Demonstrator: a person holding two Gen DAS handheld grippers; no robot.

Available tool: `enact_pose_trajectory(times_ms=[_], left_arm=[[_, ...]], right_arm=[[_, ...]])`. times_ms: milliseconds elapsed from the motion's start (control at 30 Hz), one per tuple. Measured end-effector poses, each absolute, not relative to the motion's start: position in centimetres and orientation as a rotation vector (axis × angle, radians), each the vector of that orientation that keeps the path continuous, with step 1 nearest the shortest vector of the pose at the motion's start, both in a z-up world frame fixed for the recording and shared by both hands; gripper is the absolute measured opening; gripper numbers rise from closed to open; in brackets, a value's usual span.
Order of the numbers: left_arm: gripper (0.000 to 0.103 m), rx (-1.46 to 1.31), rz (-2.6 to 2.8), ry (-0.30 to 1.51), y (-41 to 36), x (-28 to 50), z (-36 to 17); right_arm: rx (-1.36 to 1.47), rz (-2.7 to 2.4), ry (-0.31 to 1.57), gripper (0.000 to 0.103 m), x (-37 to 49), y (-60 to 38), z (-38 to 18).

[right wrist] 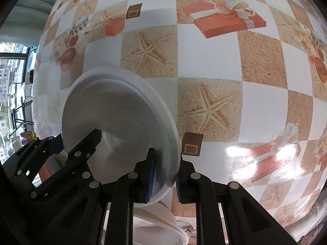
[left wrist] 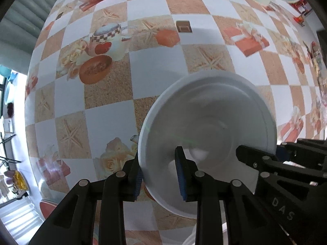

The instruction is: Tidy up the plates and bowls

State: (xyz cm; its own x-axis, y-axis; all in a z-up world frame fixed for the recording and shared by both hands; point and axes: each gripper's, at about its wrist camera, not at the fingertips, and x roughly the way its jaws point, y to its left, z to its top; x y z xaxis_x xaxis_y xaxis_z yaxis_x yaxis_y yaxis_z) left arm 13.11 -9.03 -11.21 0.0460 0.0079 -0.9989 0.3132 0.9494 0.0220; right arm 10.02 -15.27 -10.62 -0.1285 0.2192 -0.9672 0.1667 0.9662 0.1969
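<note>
Here, a white bowl (left wrist: 206, 134) is held above the patterned tablecloth (left wrist: 114, 102), its rim clamped on opposite sides between the pads of the left gripper (left wrist: 159, 175) and the right gripper (right wrist: 164, 175); another white dish (right wrist: 161, 226) lies below.

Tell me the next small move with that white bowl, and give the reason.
Probably lower the white bowl straight down, both hands together. The left hand-held gripper and right hand-held gripper each pinch opposite sides of its rim, holding it above the checkered tablecloth. More white dishware shows just beneath it, a likely place to nest it.
</note>
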Motion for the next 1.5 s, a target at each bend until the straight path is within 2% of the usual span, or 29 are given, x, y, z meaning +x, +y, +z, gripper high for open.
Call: enact_pose_trajectory(times_ms=[200,567,667,1233,1333,1500], left_arm=[[0.03,0.273,-0.235,1.456,-8.5,13.5,-7.5],[0.031,0.287,-0.274,1.38,-10.1,9.2,-1.2],[0.034,0.285,-0.29,1.39,-9.3,8.5,-1.3],[0.035,0.404,-0.448,1.51,-10.0,-0.3,-4.8],[0.043,0.4,-0.453,1.521,-10.0,-0.5,-5.3],[0.07,0.408,-0.425,1.515,-9.3,-0.2,-5.2]], right_arm=[[0.3,0.047,1.663,0.019,10.4,-20.6,-7.4],[0.299,0.036,1.626,0.019,7.7,-22.2,-1.6],[0.287,0.043,1.643,0.019,6.0,-21.2,-1.2],[0.366,-0.049,1.761,0.021,-2.3,-22.4,-4.6],[0.385,-0.041,1.765,0.021,-2.5,-22.4,-5.2],[0.398,-0.051,1.777,0.021,-2.4,-22.8,-5.5]])
